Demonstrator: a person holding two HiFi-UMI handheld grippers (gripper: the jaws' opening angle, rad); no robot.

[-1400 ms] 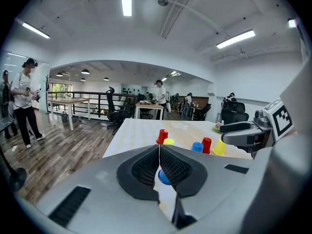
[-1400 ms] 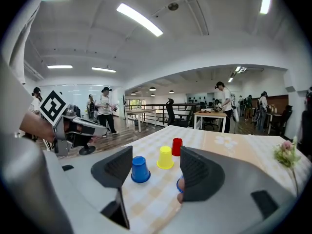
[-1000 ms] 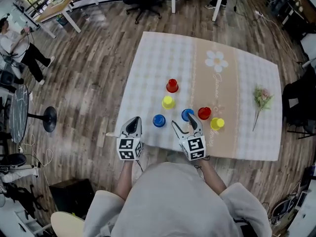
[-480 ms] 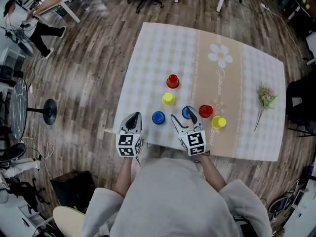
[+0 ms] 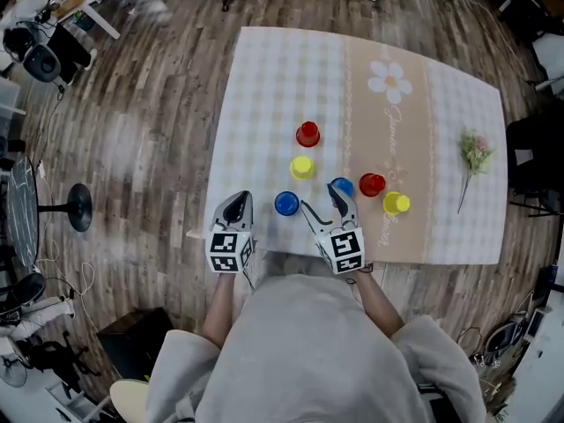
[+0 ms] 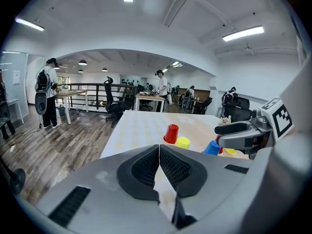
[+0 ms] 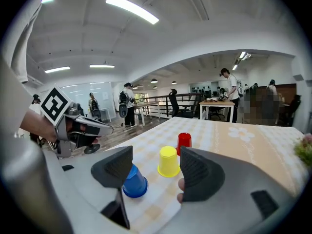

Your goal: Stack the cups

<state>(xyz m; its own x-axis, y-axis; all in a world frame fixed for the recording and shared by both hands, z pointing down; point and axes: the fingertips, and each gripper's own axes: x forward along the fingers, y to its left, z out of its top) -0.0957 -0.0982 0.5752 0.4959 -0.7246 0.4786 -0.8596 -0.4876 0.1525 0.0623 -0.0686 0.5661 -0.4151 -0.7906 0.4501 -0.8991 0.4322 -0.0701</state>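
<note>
On the cloth (image 5: 264, 104), blue cup (image 5: 286, 204) stands mouth-down, seemingly upright; left claw (image 6: 159, 162) together, right claw (image 7: 155, 165) apart.

On the surface (image 5: 264, 86), the farthest cup (image 5: 307, 134) is standing just behind a second cup (image 5: 302, 167). A nearer cup (image 5: 286, 204) is sitting between the left tool (image 5: 234, 203) and the right tool (image 5: 321, 198). A row of three cups (image 5: 372, 184) is lying to the right, with a flower sprig (image 5: 476, 152) well apart beyond it.

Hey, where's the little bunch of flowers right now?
The bunch of flowers lies at the head view's right, on the tablecloth near its right edge, beyond and right of the rightmost yellow cup.
</note>
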